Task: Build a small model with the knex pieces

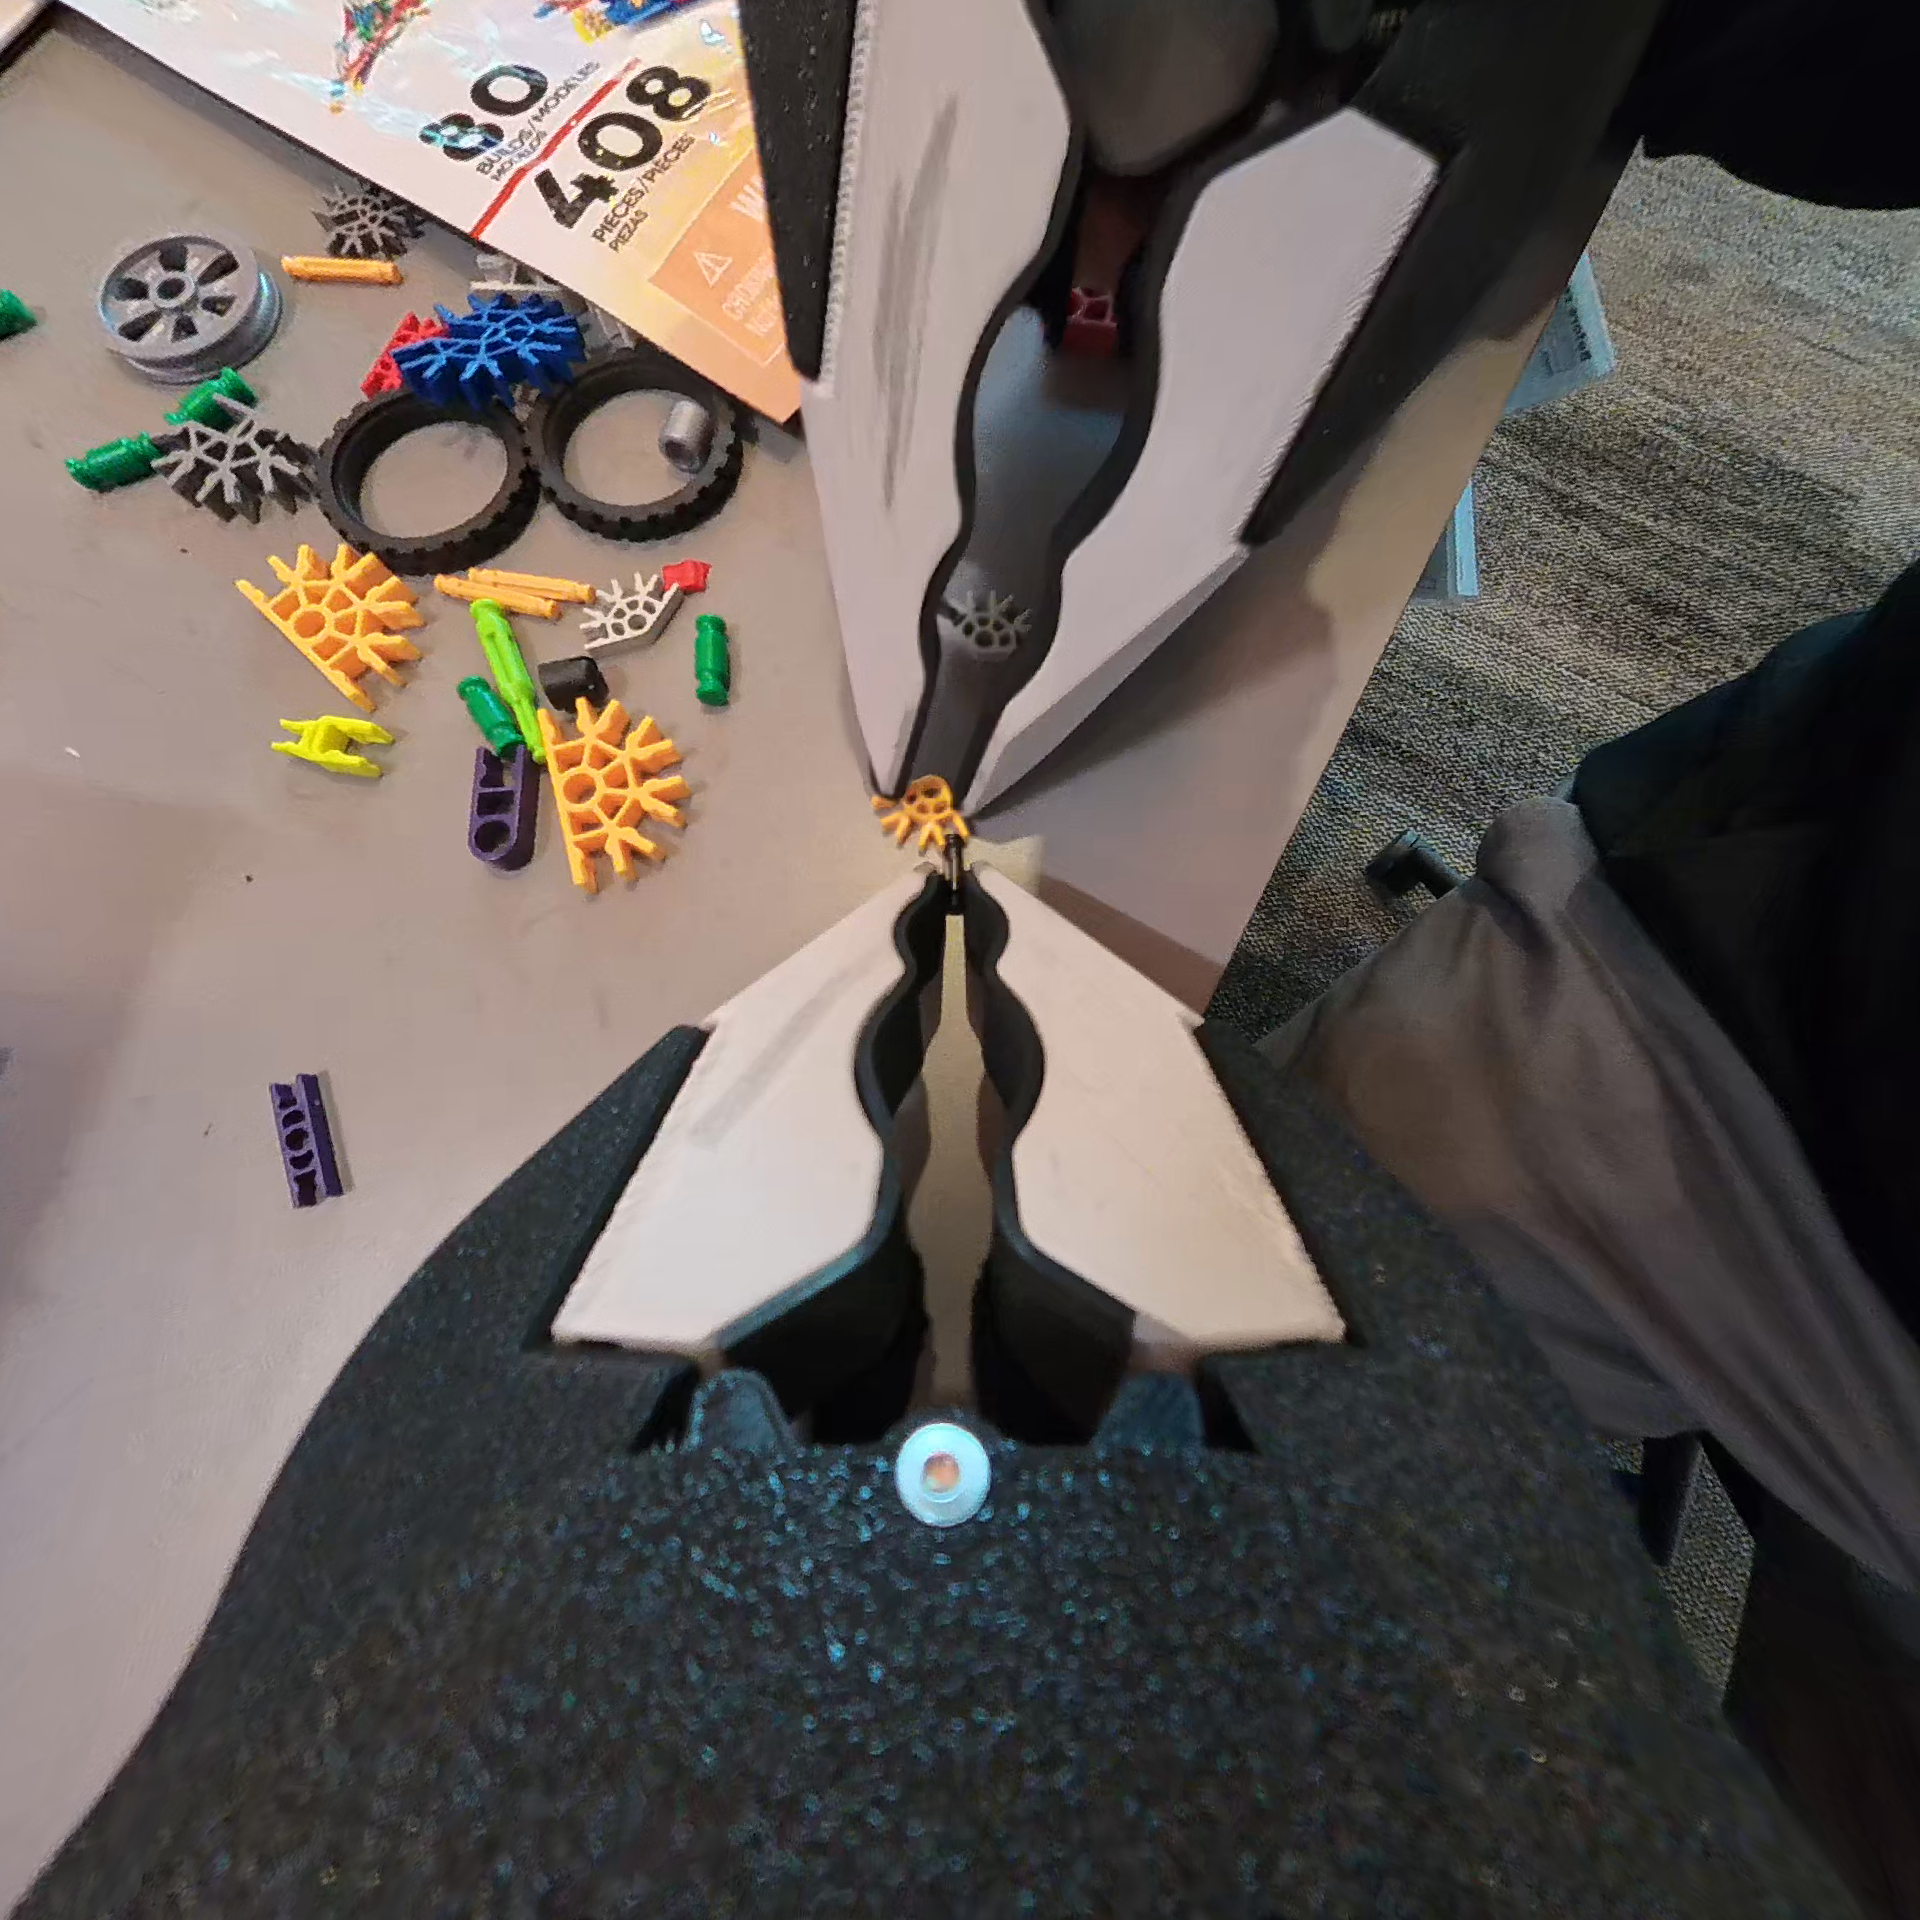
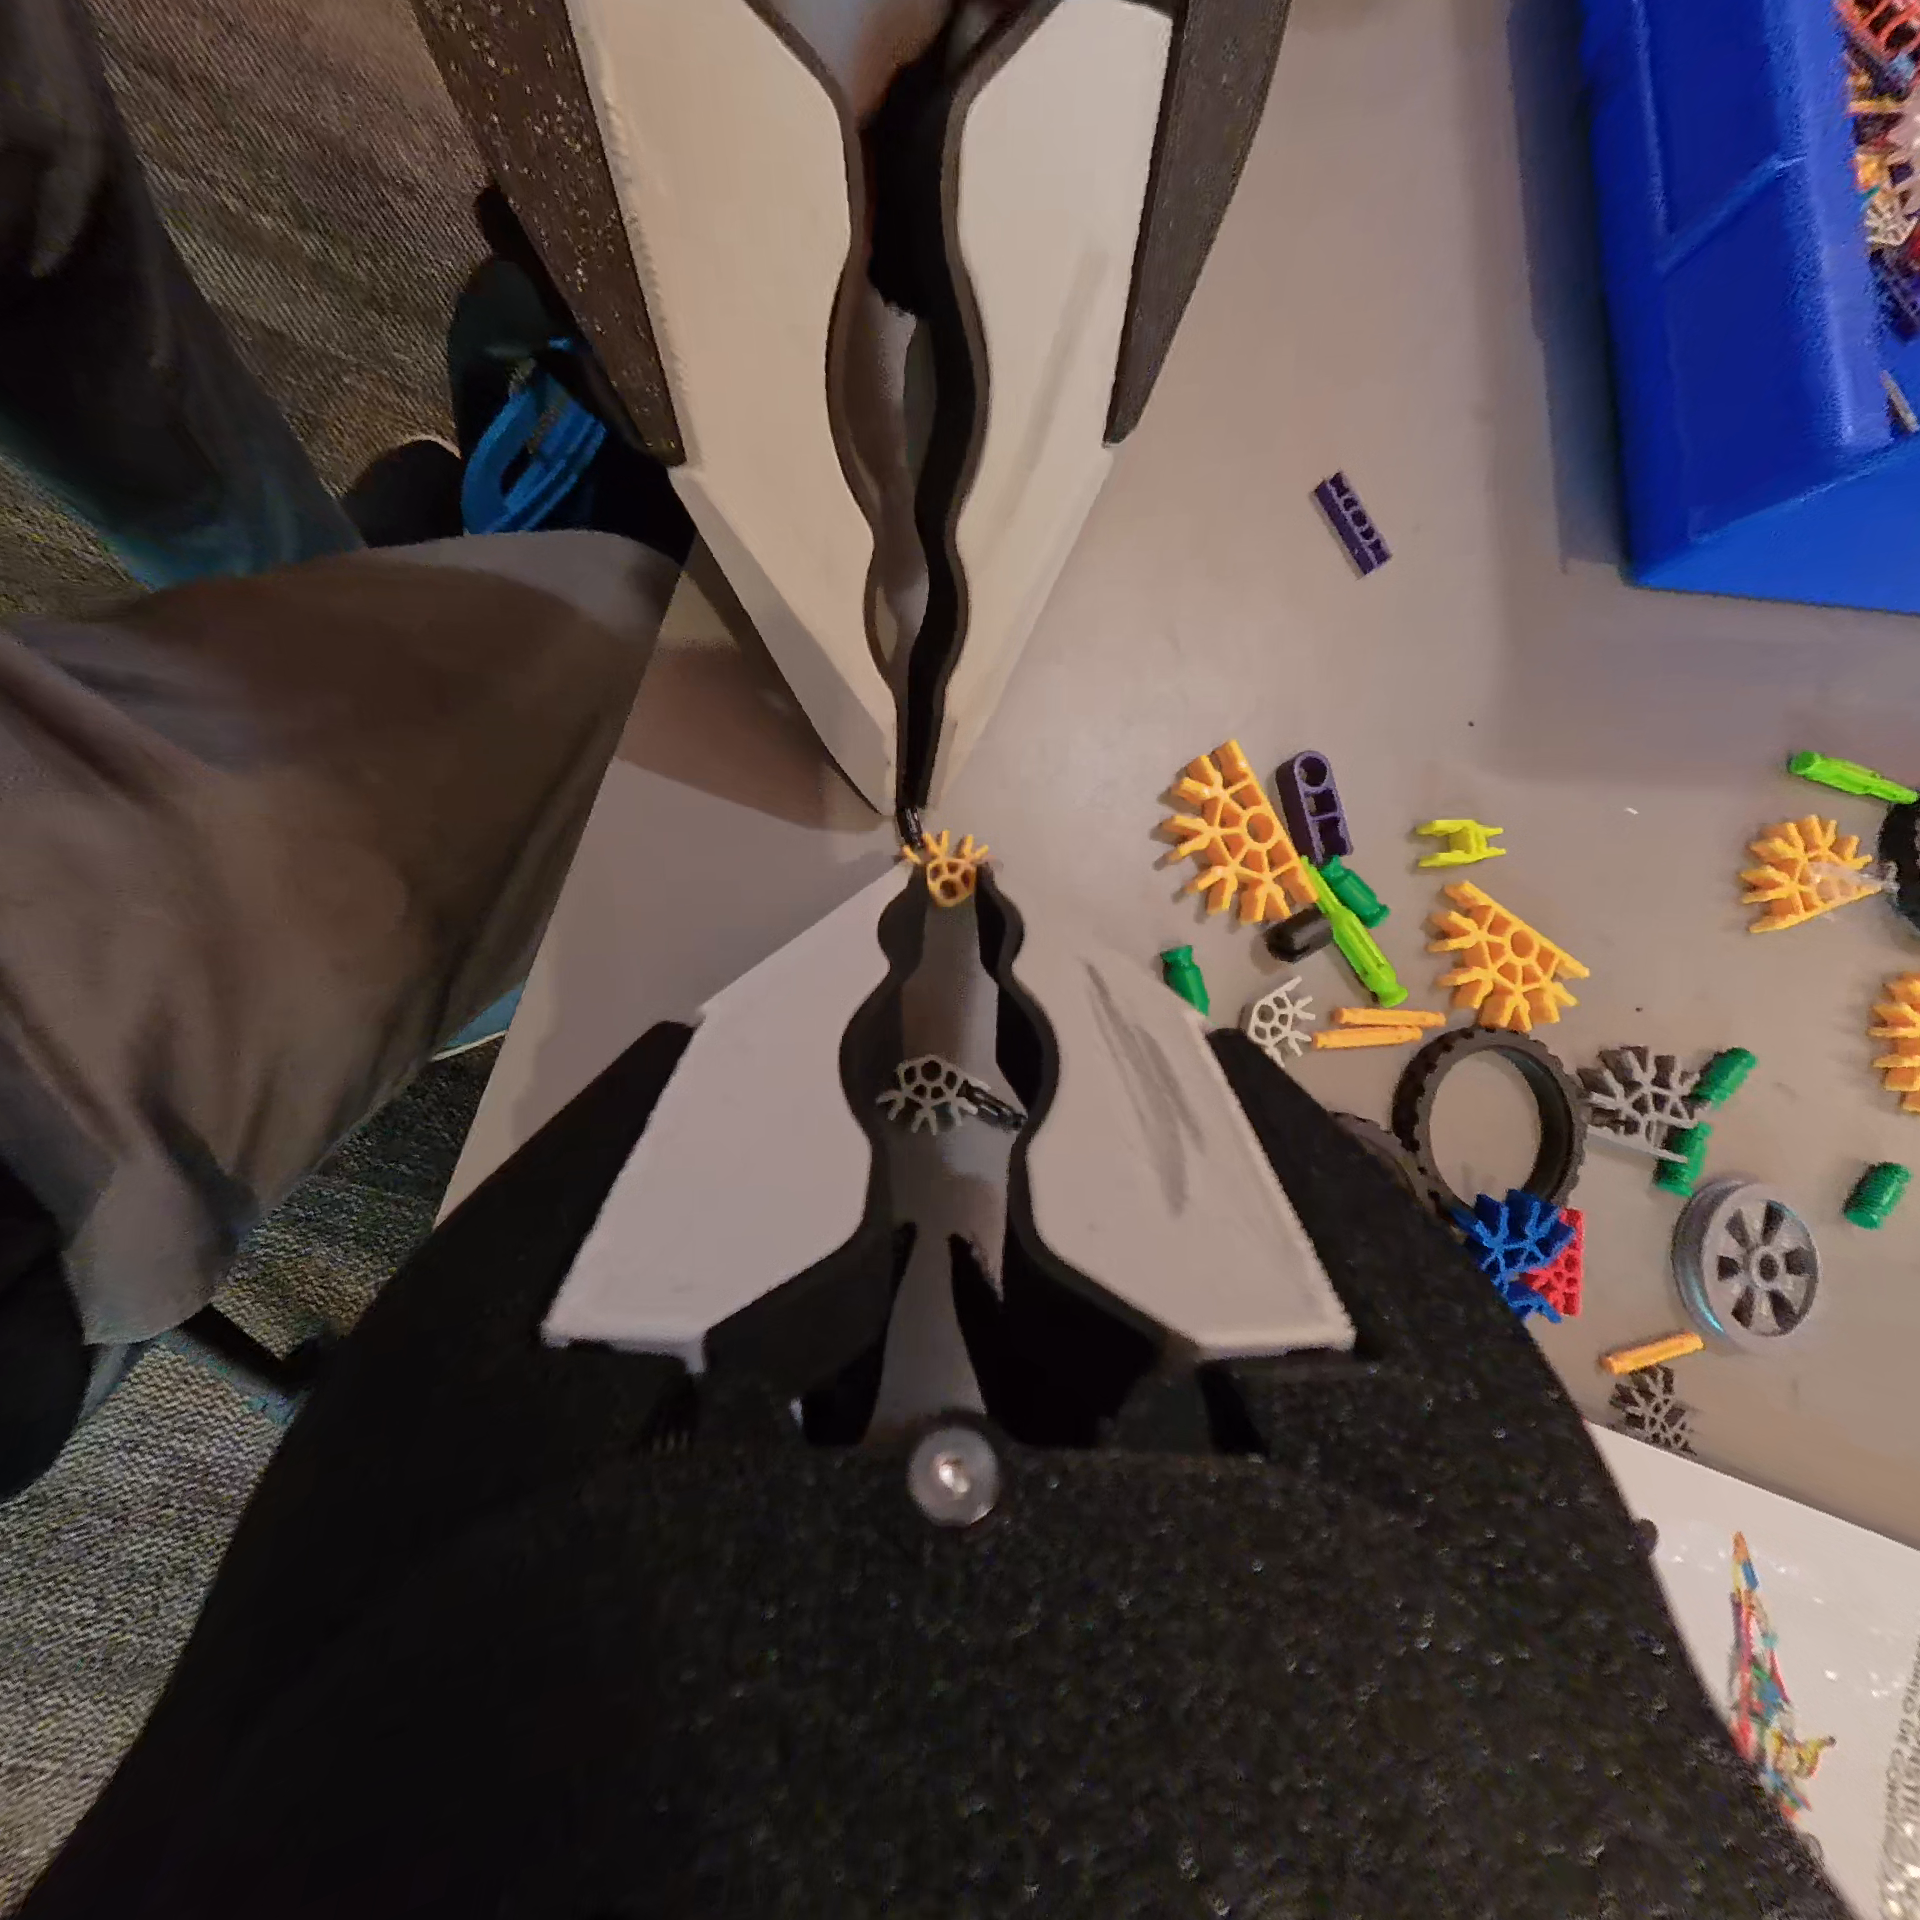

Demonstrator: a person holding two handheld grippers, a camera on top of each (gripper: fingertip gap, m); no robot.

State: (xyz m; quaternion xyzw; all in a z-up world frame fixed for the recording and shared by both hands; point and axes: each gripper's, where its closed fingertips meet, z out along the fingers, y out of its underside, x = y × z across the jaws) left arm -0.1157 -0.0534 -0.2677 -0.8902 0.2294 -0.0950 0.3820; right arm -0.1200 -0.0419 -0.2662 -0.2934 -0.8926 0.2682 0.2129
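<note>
Orange spoked plastic connector (image 2: 948, 871) meets thin black rod (image 1: 952, 860).

Free room and obstacles, placed relative to the small orange connector (image 1: 923, 811) where the two gripper tips meet above the grey table (image 1: 156, 935). Toward the table's interior, a scatter of parts blocks any low pass: orange fan connectors (image 1: 613, 790), green rods (image 1: 711, 657), a purple clip (image 1: 504, 805), and beyond them two black tyres (image 1: 431, 478), a blue connector (image 1: 499, 348), a grey wheel (image 1: 187, 301) and a printed box lid (image 1: 582, 135). Bare tabletop lies nearer the camera on that side, broken only by a purple strip (image 1: 304, 1140). Opposite, the table edge gives way to carpet (image 1: 1714, 416) and a person's grey-clad leg (image 1: 1538, 1091). A blue bin (image 2: 1745, 312) closes the far corner.
</note>
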